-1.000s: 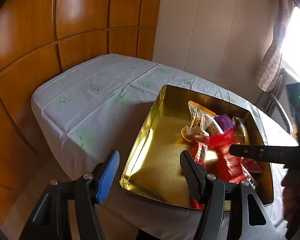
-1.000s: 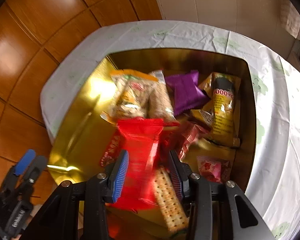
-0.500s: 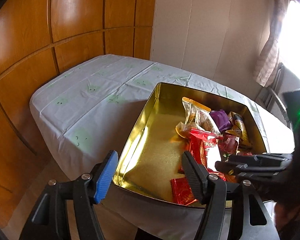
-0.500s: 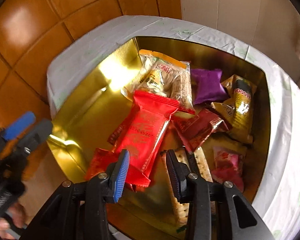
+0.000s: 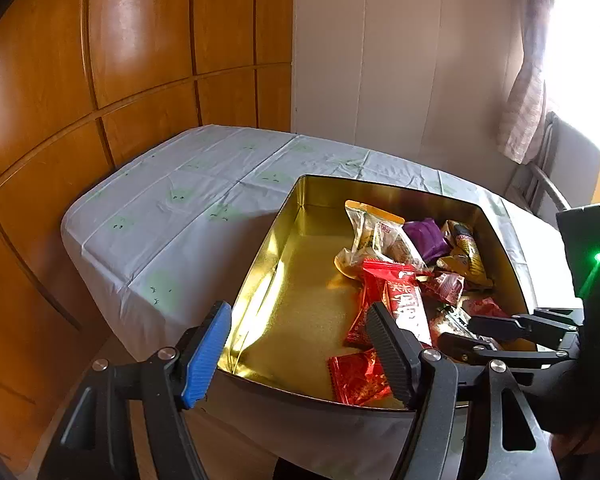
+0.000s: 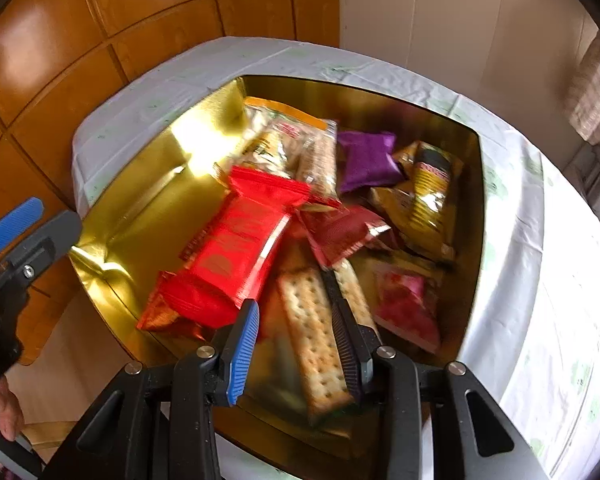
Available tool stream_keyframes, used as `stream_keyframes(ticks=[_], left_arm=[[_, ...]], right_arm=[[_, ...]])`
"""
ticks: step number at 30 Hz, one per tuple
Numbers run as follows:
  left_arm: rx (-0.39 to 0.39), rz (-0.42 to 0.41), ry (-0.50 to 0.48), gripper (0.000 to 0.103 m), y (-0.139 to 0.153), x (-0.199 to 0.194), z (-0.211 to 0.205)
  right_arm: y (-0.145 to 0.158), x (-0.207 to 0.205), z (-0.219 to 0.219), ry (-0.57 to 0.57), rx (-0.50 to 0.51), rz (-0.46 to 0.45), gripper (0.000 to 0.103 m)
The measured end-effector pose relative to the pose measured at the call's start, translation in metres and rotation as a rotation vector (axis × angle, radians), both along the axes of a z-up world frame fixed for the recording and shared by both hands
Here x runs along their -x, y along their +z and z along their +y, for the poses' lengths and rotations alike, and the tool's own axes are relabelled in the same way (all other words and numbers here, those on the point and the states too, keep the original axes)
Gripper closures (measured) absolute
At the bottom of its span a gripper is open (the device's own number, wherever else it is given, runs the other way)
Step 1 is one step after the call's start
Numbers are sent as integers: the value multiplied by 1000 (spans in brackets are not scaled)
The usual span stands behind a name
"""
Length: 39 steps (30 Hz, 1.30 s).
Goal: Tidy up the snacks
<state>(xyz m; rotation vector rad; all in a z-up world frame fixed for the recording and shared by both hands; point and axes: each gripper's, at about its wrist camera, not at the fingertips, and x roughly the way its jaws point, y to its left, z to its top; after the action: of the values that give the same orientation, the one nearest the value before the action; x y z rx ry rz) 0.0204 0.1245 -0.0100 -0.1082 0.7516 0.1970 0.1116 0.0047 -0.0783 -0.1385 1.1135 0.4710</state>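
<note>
From the left wrist view, we see the red packet [image 5: 408,300] now lying in the gold tin [image 5: 300,320] on the surface [image 5: 188,216] rather than hanging from the right tongs [image 5: 484,332], so one more snack is stowed; our left tongs [image 5: 296,356] hang wide and empty at the near rim. From the right wrist view, the right tongs [image 6: 296,344] stand partly open, holding nothing, above the cracker packs [image 6: 316,336].

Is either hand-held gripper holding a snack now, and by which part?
Neither: left hand-held gripper and right hand-held gripper are open, above the gold metal tin.
</note>
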Motion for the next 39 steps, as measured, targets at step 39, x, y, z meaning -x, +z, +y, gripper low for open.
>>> stream_keyframes(ticks=[39], left_arm=[[-46,-73,-66,0,16,20,-58]], right_arm=[[46,64,-81,-308,-37,-254,63]])
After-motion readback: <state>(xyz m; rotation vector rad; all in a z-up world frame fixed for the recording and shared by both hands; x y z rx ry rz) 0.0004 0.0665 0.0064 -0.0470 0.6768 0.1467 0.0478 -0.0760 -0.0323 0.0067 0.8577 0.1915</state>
